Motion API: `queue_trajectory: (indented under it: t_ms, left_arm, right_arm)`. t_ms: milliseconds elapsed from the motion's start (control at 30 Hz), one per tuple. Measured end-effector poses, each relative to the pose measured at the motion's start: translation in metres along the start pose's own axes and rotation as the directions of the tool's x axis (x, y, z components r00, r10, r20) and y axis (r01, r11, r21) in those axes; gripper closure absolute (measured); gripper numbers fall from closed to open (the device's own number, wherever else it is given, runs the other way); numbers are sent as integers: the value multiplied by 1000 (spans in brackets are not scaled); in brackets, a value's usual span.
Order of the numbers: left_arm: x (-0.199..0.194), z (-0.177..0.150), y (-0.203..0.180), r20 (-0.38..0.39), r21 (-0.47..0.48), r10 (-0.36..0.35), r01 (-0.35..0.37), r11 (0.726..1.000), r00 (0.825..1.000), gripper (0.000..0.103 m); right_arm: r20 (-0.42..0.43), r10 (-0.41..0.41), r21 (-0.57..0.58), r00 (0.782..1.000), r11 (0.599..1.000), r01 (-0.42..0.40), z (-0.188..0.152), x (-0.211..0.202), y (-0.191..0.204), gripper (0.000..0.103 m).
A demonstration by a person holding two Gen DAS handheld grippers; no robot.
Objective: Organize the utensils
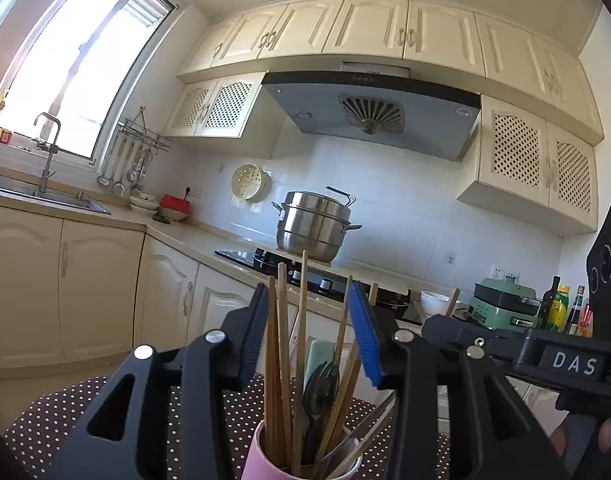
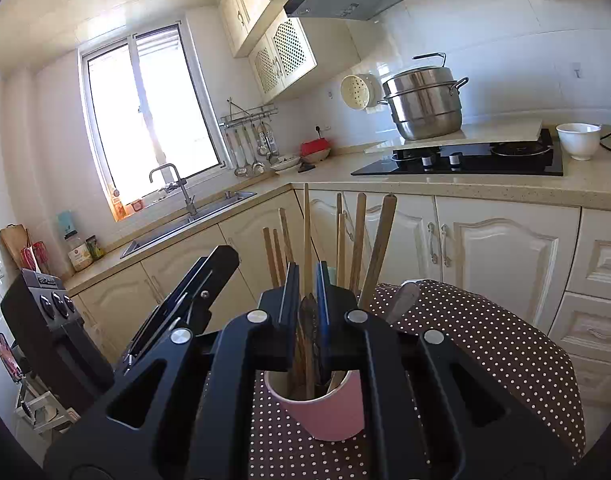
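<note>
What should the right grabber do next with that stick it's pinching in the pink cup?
Probably lift it straight up. The right gripper looks shut on one chopstick that stands in the pink cup among other utensils, so a straight pull should free it without tipping the cup. The left gripper is open around the bunch.

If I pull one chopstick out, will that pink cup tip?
Probably yes. The pink cup looks light and already leans, with tall chopsticks crowding above its rim. The right gripper pinches something inside, so steady the cup first.
</note>
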State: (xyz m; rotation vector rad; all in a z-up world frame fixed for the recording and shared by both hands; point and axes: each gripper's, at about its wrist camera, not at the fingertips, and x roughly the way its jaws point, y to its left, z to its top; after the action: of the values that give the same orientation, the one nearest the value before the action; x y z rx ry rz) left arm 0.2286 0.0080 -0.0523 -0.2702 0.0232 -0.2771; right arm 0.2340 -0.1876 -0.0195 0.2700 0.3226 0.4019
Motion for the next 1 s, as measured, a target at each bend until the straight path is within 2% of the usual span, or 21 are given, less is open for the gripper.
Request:
queue_trajectory:
  t_ms: [333, 533, 567, 700, 800, 900, 1000]
  left_arm:
    - [-45, 16, -15, -91, 67, 85, -79, 995, 992, 51]
    - [-77, 22, -24, -161, 92, 128, -114, 989, 979, 38]
    - [-82, 23, -26, -174, 106, 139, -122, 987, 975, 35]
    - [-108, 28, -35, -186, 146, 168, -142, 979, 968, 25]
    - [-129, 33, -40, -193, 167, 187, -155, 974, 963, 19]
    - [-148, 40, -46, -183, 185, 195, -162, 969, 964, 17]
    - [-167, 46, -51, -163, 194, 207, -175, 965, 965, 16]
  right_arm:
    - [1, -2, -7, 1000, 1000, 2, -8, -39, 22, 93]
    - [18, -30, -14, 999, 999, 30, -13, -72, 32, 92]
    - [19, -38, -17, 999, 999, 38, -14, -78, 33, 89]
    - [45, -67, -36, 997, 997, 69, -23, -102, 43, 52]
    - [77, -100, -83, 992, 991, 106, -29, -121, 56, 50]
    - [111, -124, -125, 986, 983, 138, -33, -138, 68, 40]
    - [153, -157, -152, 976, 972, 180, -36, -154, 77, 35]
